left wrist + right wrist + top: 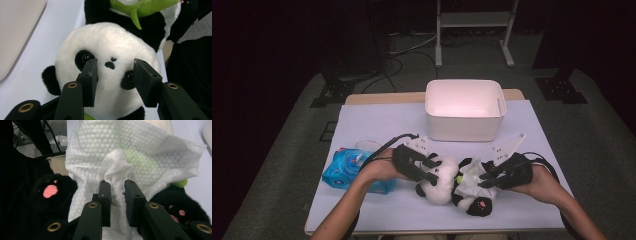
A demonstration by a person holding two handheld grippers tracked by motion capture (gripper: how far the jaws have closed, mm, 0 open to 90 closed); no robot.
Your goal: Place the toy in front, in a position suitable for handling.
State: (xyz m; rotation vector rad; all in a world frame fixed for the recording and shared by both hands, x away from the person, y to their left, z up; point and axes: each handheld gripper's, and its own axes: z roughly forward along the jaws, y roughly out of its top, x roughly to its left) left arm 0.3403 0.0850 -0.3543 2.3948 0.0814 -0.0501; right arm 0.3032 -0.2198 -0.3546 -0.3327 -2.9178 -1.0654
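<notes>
Right gripper (117, 186) jaws pinch white wipe (140, 152) over panda (107, 72); left gripper (115, 66) jaws apart, flanking its face.

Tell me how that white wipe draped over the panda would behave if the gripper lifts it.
The white wipe is bunched between the right gripper pads, so it is probably limp and would hang. It looks thin and light. Its dimpled weave probably grips rather than slips, and it may cling to the plush panda.

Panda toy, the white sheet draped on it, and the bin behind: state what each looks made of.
Panda toy: plush fabric, fuzzy black-and-white pile. White sheet: likely a nonwoven wipe or paper towel, embossed with dots, soft and crumpled. Bin: probably plastic, smooth matte white walls.
</notes>
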